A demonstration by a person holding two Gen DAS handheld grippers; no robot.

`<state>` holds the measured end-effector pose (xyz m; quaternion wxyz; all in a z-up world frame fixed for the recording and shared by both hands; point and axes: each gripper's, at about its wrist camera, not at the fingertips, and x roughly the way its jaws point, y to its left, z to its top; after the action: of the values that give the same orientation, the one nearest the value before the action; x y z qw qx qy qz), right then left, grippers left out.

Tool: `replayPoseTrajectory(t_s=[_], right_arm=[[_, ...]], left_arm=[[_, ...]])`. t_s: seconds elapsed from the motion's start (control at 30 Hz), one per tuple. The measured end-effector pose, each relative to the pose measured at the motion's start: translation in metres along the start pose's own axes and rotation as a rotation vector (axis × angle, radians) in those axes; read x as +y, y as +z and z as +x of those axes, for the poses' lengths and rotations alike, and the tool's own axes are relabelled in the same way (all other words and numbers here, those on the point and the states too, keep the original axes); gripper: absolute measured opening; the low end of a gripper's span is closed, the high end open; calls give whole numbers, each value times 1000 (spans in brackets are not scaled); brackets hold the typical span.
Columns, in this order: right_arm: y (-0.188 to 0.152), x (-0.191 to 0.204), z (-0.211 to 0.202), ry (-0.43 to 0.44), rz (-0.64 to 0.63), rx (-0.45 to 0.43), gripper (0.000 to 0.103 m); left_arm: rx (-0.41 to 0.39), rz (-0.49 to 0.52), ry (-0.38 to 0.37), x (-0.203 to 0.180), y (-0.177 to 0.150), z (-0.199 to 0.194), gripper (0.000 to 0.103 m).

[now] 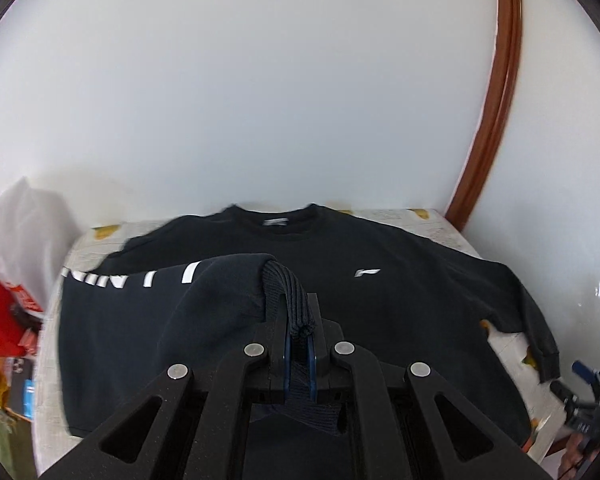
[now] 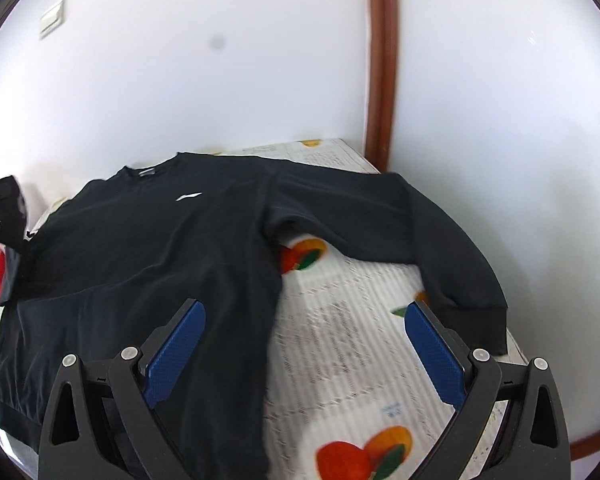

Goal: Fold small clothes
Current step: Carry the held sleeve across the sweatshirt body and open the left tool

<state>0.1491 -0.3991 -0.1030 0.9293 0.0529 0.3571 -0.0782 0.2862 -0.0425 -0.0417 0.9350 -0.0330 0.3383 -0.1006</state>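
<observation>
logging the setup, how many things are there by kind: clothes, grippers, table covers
Clothes: 1, black sweatshirt, its cuff pinched in the left hand-held gripper
Hand-held grippers: 2, the left shut on the cuff, the right hand-held gripper open and empty
Table covers: 1, fruit-print cloth
Total: 4
</observation>
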Motion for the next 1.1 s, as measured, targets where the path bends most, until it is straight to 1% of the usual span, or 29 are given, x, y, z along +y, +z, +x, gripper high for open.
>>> replayPoseTrajectory(t_s=[0.1, 0.17, 0.27, 0.37, 0.43, 0.47, 0.53, 0.63, 0.7, 0.77, 0.8, 0.83, 0.87, 0.9, 0.97, 1.0, 1.03, 1.07, 1.1], right_arm=[[-9, -11, 1, 0, -23, 14, 99], [-17, -19, 3, -9, -24, 27, 99], [-27, -27, 9, 9, -10, 56, 99], [-35, -28, 14, 11, -9, 84, 99], [-39, -25, 15, 2, -28, 90, 99], [-40, -23, 15, -3, -36, 92, 99], [-40, -18, 13, 0, -50, 93, 99], [-38, -6, 9, 14, -76, 88, 99], [-34, 5, 8, 30, -95, 85, 99], [-28, 17, 6, 60, -108, 78, 99], [-25, 25, 6, 78, -119, 77, 98], [-21, 34, 6, 97, -134, 76, 95], [-17, 43, 6, 117, -149, 72, 88], [-13, 52, 7, 139, -163, 70, 83], [-4, 73, 14, 179, -190, 78, 67], [2, 85, 19, 203, -202, 83, 62], [6, 94, 24, 218, -210, 87, 55], [11, 104, 30, 229, -220, 94, 52], [16, 114, 39, 236, -228, 104, 51]], left_arm=[[19, 3, -34, -31, 1, 27, 6], [31, 1, -30, -46, 2, 42, 6], [63, -6, -31, -67, 1, 62, 6], [79, -5, -42, -78, 0, 71, 7], [110, -8, -45, -82, -2, 77, 8], [126, -11, -45, -84, -3, 79, 13], [140, -5, -49, -86, -4, 80, 21], [136, 6, -42, -85, -6, 68, 25], [129, -5, -51, -73, -8, 56, 28], [123, -13, -45, -61, -8, 47, 38], [118, -17, -31, -51, -8, 41, 41], [108, -19, -13, -40, -11, 35, 48], [98, -24, 6, -28, -14, 29, 54], [89, -31, 30, -15, -17, 23, 57], [86, -49, 77, 15, -24, 14, 58], [91, -62, 105, 35, -30, 8, 58], [97, -73, 129, 49, -33, 5, 58], [105, -87, 159, 65, -38, 3, 58], [114, -101, 191, 83, -43, 0, 58]])
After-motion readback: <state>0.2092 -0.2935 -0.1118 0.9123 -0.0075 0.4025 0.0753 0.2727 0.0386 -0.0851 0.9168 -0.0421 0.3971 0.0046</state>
